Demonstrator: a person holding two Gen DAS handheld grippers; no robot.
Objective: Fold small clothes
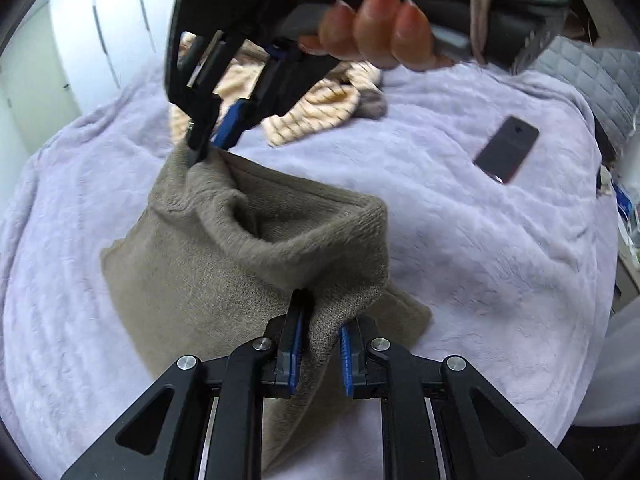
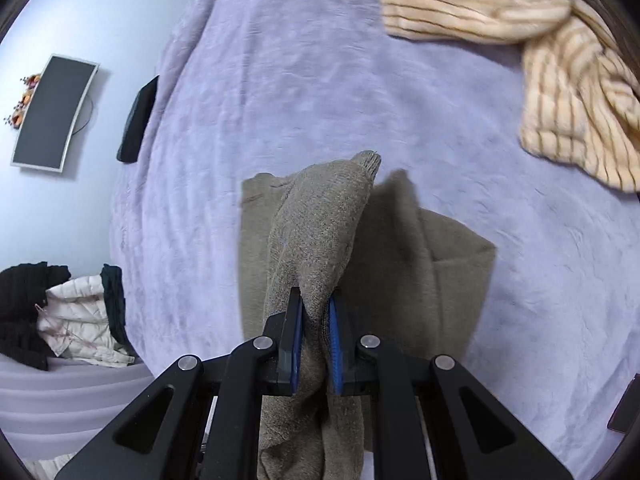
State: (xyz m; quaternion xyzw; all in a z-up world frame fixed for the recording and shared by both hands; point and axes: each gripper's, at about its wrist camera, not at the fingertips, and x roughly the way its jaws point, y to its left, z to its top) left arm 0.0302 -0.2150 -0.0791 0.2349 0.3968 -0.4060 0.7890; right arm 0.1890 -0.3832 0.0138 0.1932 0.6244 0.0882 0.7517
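Note:
A grey-brown knitted garment (image 1: 224, 248) lies partly lifted over the lavender blanket (image 1: 460, 240). My left gripper (image 1: 320, 320) is shut on one bunched edge of it. My right gripper (image 1: 208, 148), held by a hand, is shut on the far corner of the same edge, so the cloth hangs between them. In the right wrist view my right gripper (image 2: 316, 312) pinches a raised fold of the garment (image 2: 320, 224), and the rest of the garment lies flat on the blanket (image 2: 320, 80) below.
A cream striped garment (image 1: 320, 108) lies crumpled at the far side; it also shows in the right wrist view (image 2: 560, 80). A dark phone (image 1: 506, 154) lies on the blanket to the right. A pile of black and white clothes (image 2: 68, 316) sits beside the bed.

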